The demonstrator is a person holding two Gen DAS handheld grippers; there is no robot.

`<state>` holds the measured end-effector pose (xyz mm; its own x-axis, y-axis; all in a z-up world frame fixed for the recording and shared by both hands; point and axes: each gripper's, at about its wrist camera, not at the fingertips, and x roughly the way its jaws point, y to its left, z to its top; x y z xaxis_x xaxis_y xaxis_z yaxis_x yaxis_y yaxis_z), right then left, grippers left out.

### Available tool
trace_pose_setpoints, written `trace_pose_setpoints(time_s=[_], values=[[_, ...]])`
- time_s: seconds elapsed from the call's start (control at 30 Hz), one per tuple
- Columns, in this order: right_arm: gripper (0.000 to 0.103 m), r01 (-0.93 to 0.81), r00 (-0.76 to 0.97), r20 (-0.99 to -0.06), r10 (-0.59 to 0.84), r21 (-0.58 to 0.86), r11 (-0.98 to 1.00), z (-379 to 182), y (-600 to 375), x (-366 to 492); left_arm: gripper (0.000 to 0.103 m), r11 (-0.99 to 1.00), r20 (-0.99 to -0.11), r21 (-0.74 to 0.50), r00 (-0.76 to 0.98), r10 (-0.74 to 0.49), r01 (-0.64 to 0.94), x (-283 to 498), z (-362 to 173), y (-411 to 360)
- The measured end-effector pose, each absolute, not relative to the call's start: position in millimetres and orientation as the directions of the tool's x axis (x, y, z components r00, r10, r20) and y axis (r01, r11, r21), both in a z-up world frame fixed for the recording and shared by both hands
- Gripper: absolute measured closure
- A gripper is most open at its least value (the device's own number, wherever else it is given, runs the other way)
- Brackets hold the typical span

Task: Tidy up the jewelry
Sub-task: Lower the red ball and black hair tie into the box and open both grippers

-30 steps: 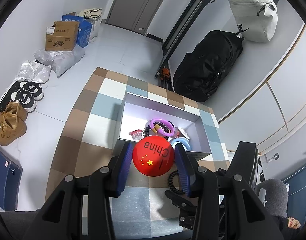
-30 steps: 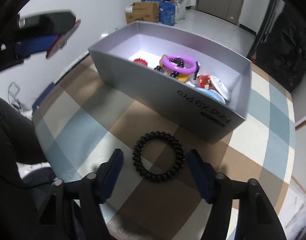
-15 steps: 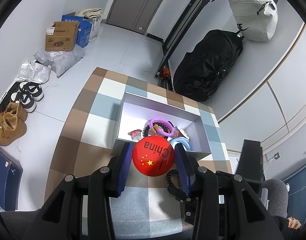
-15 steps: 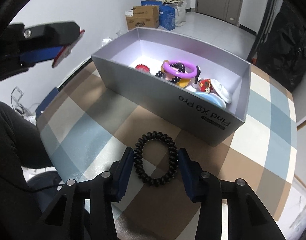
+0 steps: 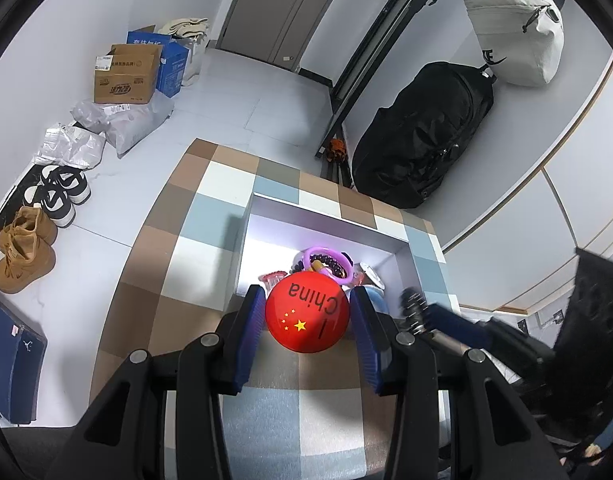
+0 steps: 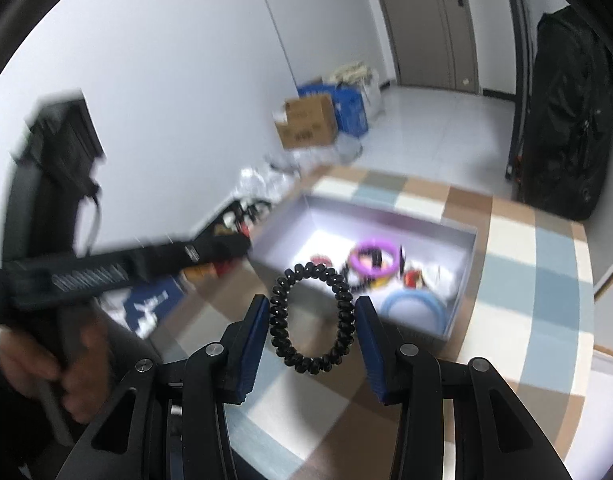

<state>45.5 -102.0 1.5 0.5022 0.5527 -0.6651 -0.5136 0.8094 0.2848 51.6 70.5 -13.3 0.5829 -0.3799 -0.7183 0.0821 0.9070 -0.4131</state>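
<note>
In the left wrist view, the left tongs [image 5: 307, 316] sit at the bottom centre of the frame, clenched on a red round badge [image 5: 307, 312] printed with "China" and yellow stars; each blue pad [image 5: 252, 332] presses a side of the disc. Just above the badge, at mid-frame, lies the open grey box [image 5: 262, 216] on the checkered table [image 5: 178, 248]. Inside the box, toward its lower right part, a purple ring [image 5: 326, 258] lies over dark beads, with a pale blue ring [image 5: 376, 298] partly hidden behind the right-hand pad. At the right edge of that frame the other tool shows as a blurred dark shape.

In the right wrist view, the right tongs [image 6: 311, 320] at bottom centre are grasping a black coiled hair tie [image 6: 311, 316], squeezed into a tall oval between the blue pads [image 6: 253, 332] and held up above the table [image 6: 526, 320]. Beyond it, right of centre, the same grey box [image 6: 462, 280] shows the purple ring [image 6: 372, 256], a pale blue ring [image 6: 412, 306] near its lower wall, and small red pieces that are too blurred to make out. On the left of the frame the left tool appears as a dark, motion-blurred bar, with the person's hand [image 6: 54, 364] gripping its handle at lower left.

Along the white wall at upper left of the left wrist view stand a cardboard carton [image 5: 124, 76] and shoes [image 5: 24, 256]; a black bag [image 5: 422, 136] leans at upper right.
</note>
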Motion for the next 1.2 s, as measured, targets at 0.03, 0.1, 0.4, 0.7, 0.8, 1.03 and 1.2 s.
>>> trace_pose_setpoints(time_s=[0.03,0.1,0.4,0.7,0.8,1.03,1.2], values=[[0.06,-0.513,0.509,-0.653,0.56,0.292,0.807,6.1,-102.7,49.8,0.065,0.906,-0.718,-0.416,0.582,-0.382,0.081,52.6,-13.4,70.3],[0.06,-0.508,0.518,-0.637,0.571,0.309,0.804,11.6,-105.4,55.0,0.065,0.904,-0.72,-0.42,0.576,-0.387,0.083,57.2,-13.8,68.4],[0.06,-0.449,0.515,-0.633,0.578,0.376,0.811,13.8,-116.0,76.3,0.065,0.912,-0.725,-0.4,0.579,-0.373,0.088,81.8,-9.8,53.0],[0.061,-0.373,0.501,-0.648,0.573,0.436,0.819,2.6,-125.7,111.4,0.065,0.92,-0.743,-0.381,0.561,-0.363,0.092,101.2,-14.9,37.3],[0.06,-0.359,0.5,-0.647,0.575,0.45,0.818,0.6,-128.7,119.6,0.065,0.924,-0.761,-0.374,0.542,-0.356,0.081,108.8,-19.4,34.6],[0.06,-0.336,0.481,-0.662,0.575,0.466,0.818,-5.8,-133.8,133.1,0.065,0.934,-0.79,-0.348,0.512,-0.338,0.081,120.2,-24.8,25.9],[0.06,-0.3,0.462,-0.683,0.566,0.48,0.825,-15.2,-140.6,140.2,0.065,0.937,-0.806,-0.343,0.489,-0.332,0.07,124.4,-31.3,23.8]])
